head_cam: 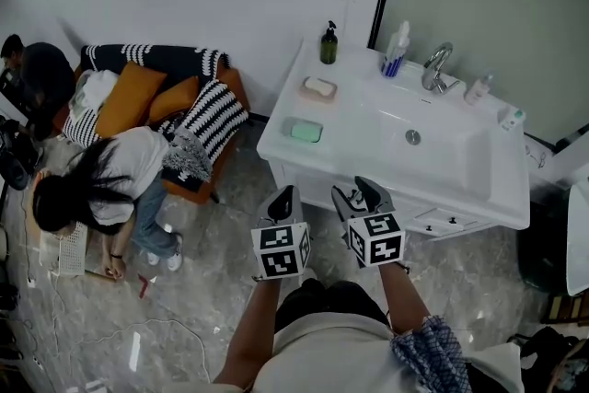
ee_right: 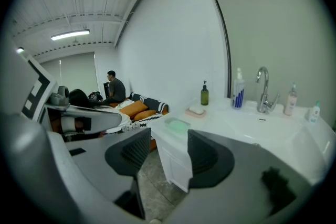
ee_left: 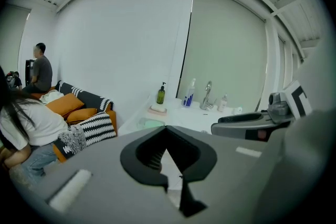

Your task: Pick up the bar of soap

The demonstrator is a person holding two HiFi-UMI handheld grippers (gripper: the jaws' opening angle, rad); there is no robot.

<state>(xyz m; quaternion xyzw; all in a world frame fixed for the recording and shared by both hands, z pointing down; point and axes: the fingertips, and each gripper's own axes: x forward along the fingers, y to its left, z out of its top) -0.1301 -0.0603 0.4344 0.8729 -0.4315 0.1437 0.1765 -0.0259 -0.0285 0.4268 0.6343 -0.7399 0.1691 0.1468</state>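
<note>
A white bar of soap [head_cam: 319, 86] lies in a pink dish at the back left of the white vanity top [head_cam: 363, 110], and it shows small in the left gripper view [ee_left: 157, 108] and the right gripper view [ee_right: 197, 109]. A pale green bar [head_cam: 306, 131] sits in a dish nearer the vanity's front left corner. Both grippers hover in front of the vanity, well short of the soaps. My left gripper [head_cam: 282, 198] [ee_left: 167, 128] has its tips together and holds nothing. My right gripper [head_cam: 357, 194] [ee_right: 168, 140] stands open and empty.
A dark green pump bottle [head_cam: 329, 44], a blue-and-white bottle [head_cam: 396, 51], a chrome faucet [head_cam: 436, 67] and small bottles line the wall behind the basin [head_cam: 433, 147]. Left of the vanity is an orange sofa [head_cam: 156, 97] with striped cushions; a person [head_cam: 101, 184] crouches on the marble floor.
</note>
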